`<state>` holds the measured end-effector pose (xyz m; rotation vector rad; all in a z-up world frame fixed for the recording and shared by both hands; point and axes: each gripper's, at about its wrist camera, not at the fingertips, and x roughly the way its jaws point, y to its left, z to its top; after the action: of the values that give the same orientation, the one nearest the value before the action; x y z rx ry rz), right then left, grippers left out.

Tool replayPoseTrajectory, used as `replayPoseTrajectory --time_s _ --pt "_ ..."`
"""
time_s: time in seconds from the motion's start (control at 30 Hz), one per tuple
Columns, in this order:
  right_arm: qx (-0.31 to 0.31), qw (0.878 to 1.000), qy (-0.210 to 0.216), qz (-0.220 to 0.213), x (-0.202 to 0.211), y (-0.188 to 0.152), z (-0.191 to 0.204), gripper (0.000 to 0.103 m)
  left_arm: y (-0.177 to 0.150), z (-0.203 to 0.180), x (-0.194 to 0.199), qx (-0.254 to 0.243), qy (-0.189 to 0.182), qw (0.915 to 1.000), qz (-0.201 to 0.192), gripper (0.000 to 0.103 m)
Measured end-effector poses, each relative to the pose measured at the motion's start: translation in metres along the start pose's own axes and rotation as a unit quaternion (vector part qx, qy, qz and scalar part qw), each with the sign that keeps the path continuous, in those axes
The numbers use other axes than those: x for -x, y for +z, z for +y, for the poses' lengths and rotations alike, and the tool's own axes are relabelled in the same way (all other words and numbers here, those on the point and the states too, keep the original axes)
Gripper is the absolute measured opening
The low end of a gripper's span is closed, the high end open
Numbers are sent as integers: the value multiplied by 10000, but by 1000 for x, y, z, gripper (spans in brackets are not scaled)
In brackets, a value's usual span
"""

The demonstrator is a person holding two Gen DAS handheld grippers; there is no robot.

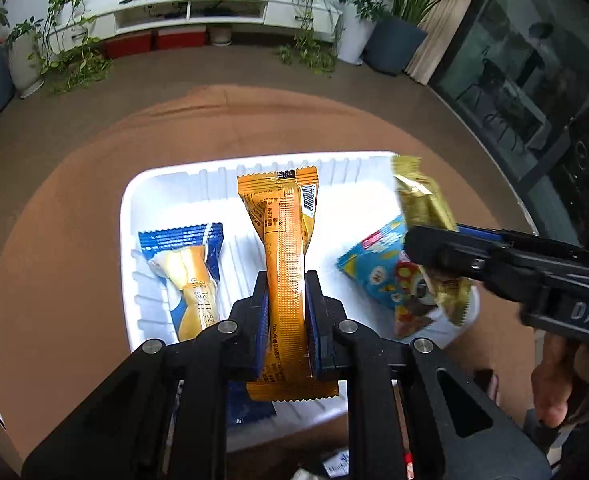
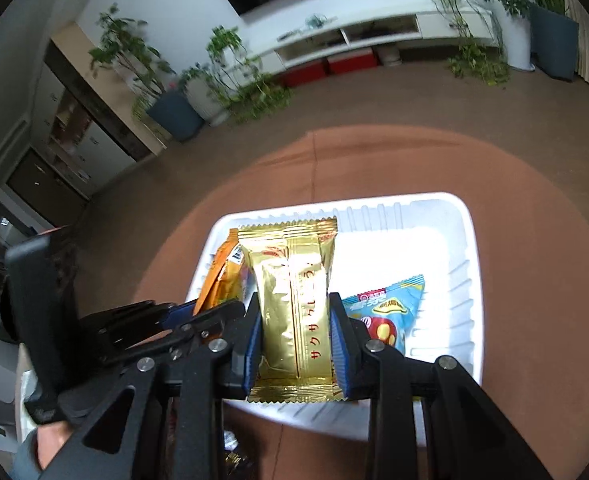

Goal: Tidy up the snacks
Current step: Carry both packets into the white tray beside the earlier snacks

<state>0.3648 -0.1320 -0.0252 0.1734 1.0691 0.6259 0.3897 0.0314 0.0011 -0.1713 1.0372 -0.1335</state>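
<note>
A white tray [image 1: 166, 176] sits on the round brown table [image 1: 62, 208]. My left gripper [image 1: 286, 280] is shut on an orange snack packet [image 1: 282, 248] and holds it over the tray's middle. A blue packet with a yellow cake [image 1: 190, 276] lies in the tray at the left, and a light-blue snack bag [image 1: 378, 268] at the right. My right gripper [image 2: 294, 300] is shut on a gold snack packet [image 2: 294, 300] over the tray [image 2: 454, 216]; it also shows in the left wrist view [image 1: 426, 204]. The light-blue bag [image 2: 390, 312] lies to its right, the orange packet [image 2: 222, 276] to its left.
Past the table lie a brown floor, potted plants [image 1: 70, 48] and a white low cabinet [image 1: 198, 12]. A glass door [image 1: 526, 80] stands at the right. Small wrappers [image 1: 334, 460] lie near the table's front edge. The person's hand [image 1: 554, 384] holds the right gripper.
</note>
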Motion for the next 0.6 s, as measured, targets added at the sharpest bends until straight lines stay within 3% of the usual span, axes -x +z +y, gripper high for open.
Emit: replayPoseTrajectory --time_s 0.37,0.6 --pt "53 9986 -417 326 -40 -1 -10 32 -4 -2 -56 -76 186 9995 256 15" --pt "194 9976 -569 339 -44 -2 -6 33 -9 -5 -65 -38 186 9994 279 16"
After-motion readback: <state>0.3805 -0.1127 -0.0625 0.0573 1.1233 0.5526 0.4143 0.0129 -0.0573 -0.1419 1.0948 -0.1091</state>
